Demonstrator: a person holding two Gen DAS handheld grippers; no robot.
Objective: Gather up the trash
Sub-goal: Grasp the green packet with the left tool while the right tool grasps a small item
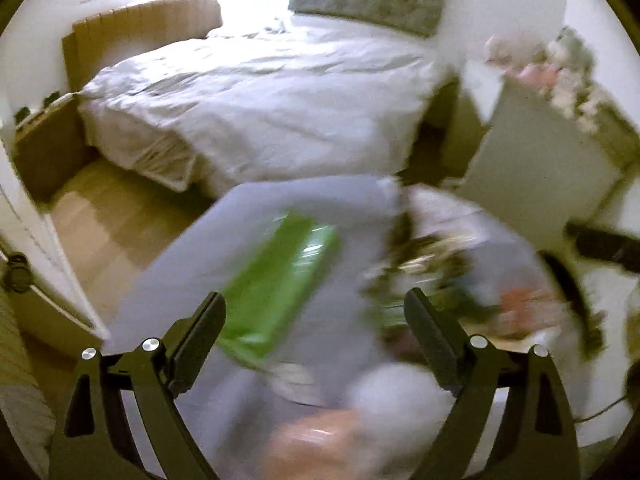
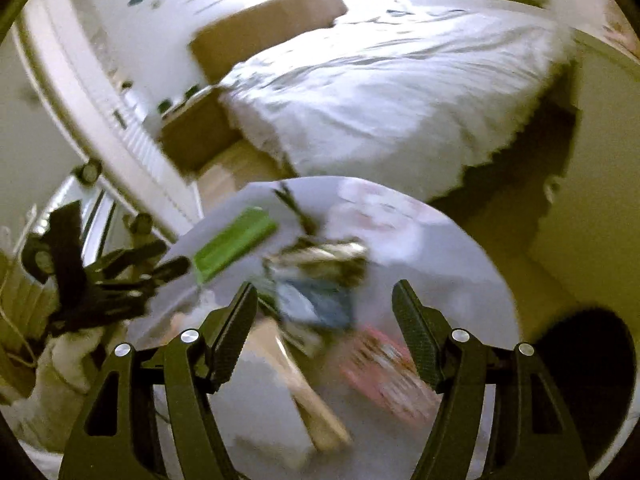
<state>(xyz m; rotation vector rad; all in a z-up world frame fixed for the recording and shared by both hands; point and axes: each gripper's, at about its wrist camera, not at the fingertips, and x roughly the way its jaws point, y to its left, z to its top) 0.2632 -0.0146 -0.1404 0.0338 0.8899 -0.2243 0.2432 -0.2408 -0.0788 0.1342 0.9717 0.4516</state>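
Motion blur smears both views. A round grey table (image 1: 180, 280) (image 2: 460, 280) carries the trash: a green packet (image 1: 280, 276) (image 2: 232, 244), a dark crumpled wrapper (image 1: 420, 260) (image 2: 320, 256), a blue packet (image 2: 316, 304), a pink packet (image 2: 384, 368) (image 1: 524, 304), a beige strip (image 2: 308, 380) and a white wad (image 1: 396, 400). My left gripper (image 1: 316, 300) hangs open above the table, beside the green packet, with nothing between its fingers. Over the blue packet my right gripper (image 2: 325, 288) is open too and touches nothing. The left gripper (image 2: 168, 256) also shows as a dark blur at the table's left edge.
Behind the table stands a bed with a white duvet (image 1: 260, 92) (image 2: 400, 92) and a tan headboard (image 1: 140, 20). Wooden floor (image 1: 108, 220) lies on the left. A white cabinet (image 1: 540, 168) bearing flowers is on the right. A dark round object (image 2: 588, 368) sits low right.
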